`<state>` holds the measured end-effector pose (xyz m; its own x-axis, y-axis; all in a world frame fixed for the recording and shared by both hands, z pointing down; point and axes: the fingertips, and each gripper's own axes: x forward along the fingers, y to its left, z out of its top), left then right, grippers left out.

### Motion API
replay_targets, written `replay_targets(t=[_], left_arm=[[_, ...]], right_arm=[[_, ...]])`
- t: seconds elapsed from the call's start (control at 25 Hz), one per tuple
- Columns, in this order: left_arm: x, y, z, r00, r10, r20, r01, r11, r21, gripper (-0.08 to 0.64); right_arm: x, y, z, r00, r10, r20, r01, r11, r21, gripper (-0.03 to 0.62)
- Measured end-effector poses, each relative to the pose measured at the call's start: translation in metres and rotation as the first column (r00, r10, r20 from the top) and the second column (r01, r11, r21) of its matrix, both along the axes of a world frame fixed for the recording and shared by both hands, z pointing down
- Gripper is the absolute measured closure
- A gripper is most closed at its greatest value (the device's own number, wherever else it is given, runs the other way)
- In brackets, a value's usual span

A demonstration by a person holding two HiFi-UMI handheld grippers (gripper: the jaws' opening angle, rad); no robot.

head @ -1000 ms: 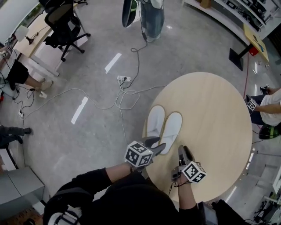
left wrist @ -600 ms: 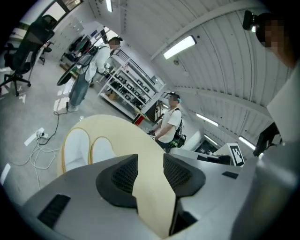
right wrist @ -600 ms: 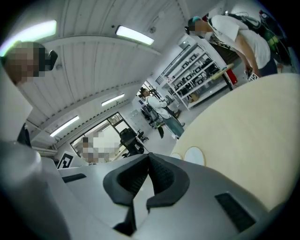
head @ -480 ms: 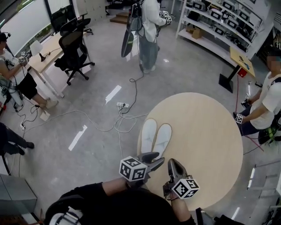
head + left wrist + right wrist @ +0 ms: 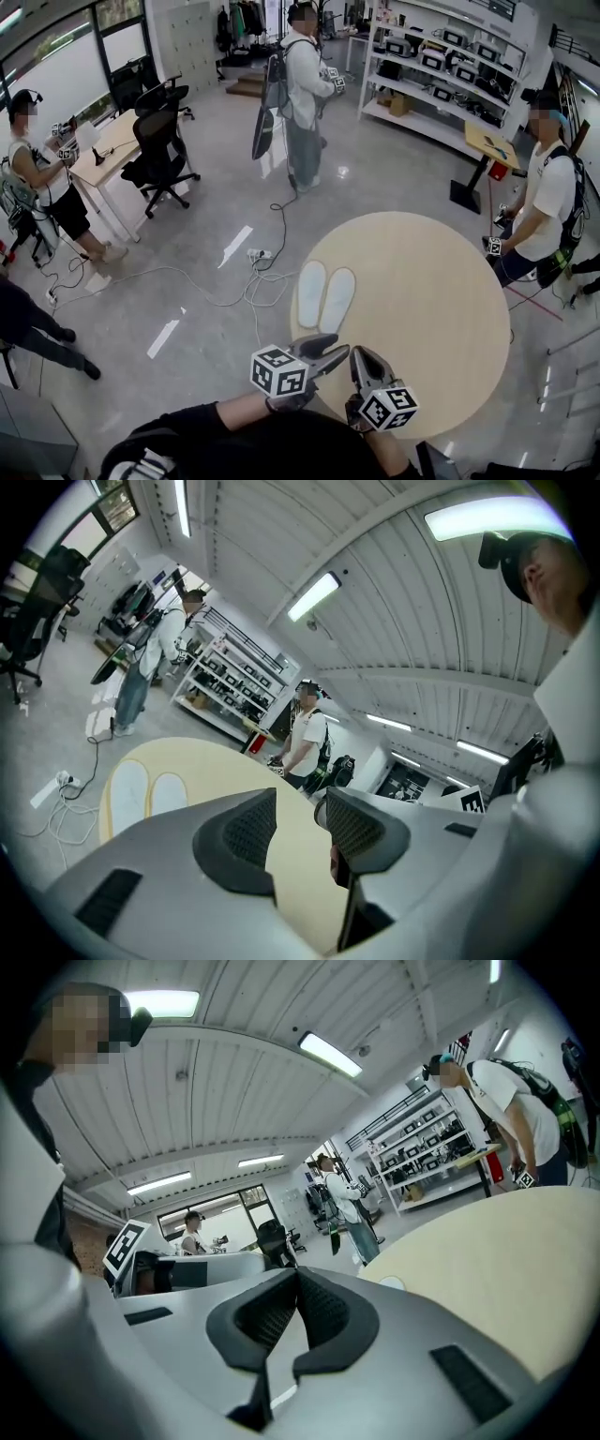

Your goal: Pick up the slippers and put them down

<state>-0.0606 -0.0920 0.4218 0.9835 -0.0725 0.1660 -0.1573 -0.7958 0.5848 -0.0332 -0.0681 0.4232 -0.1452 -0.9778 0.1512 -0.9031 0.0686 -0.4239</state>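
Two white slippers (image 5: pixel 324 295) lie side by side, soles down, at the left edge of the round wooden table (image 5: pixel 431 309). They also show in the left gripper view as pale slippers (image 5: pixel 141 794) far beyond the jaws. My left gripper (image 5: pixel 330 353) is held up near my body, well short of the slippers; its jaws (image 5: pixel 298 819) stand apart with nothing between them. My right gripper (image 5: pixel 362 359) hangs beside it over the table's near edge, shut (image 5: pixel 296 1286) and empty. Both point roughly level toward the slippers.
A person stands at the table's right side (image 5: pixel 544 187) and another stands farther back (image 5: pixel 302 84). A seated person (image 5: pixel 37 178) and office chairs (image 5: pixel 159 150) are at the left. Cables and a power strip (image 5: pixel 261 255) lie on the floor by the table. Shelves (image 5: pixel 450 66) line the back.
Both grippers have lifted and drawn back from the slippers toward my body. The head view has tilted up, showing more of the room. The slippers stay on the table.
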Motion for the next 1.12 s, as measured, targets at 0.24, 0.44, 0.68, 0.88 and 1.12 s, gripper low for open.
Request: replay_targets(t=[0.24,0.44,0.68,0.88,1.12], left_arm=[[-0.036,0.049,-0.002,1.0,-0.02,-0.005,0.02,1.0,0.009,0.379],[-0.052,0.079,-0.002,1.0,-0.016,-0.01,0.016,1.0,0.024,0.379],[-0.057,0.107,-0.007,1.0,0.003,-0.018,-0.002,1.0,0.031,0.379],[-0.06,0.12,-0.003,1.0,0.018,-0.023,-0.017,0.999,0.034,0.379],[-0.073,0.12,0.001,0.999,0.006,-0.037,-0.005,1.0,0.022,0.379]], right_arm=[[-0.035,0.05,-0.008,1.0,-0.012,-0.029,0.013,1.0,0.026,0.577],[-0.053,0.078,-0.008,0.999,-0.013,-0.036,0.014,0.999,0.04,0.577],[-0.056,0.106,-0.018,0.998,0.016,-0.063,-0.013,0.999,0.05,0.577],[-0.062,0.12,-0.017,0.996,0.028,-0.085,-0.024,0.998,0.058,0.577],[-0.073,0.125,-0.014,0.995,0.037,-0.095,-0.031,0.998,0.057,0.577]])
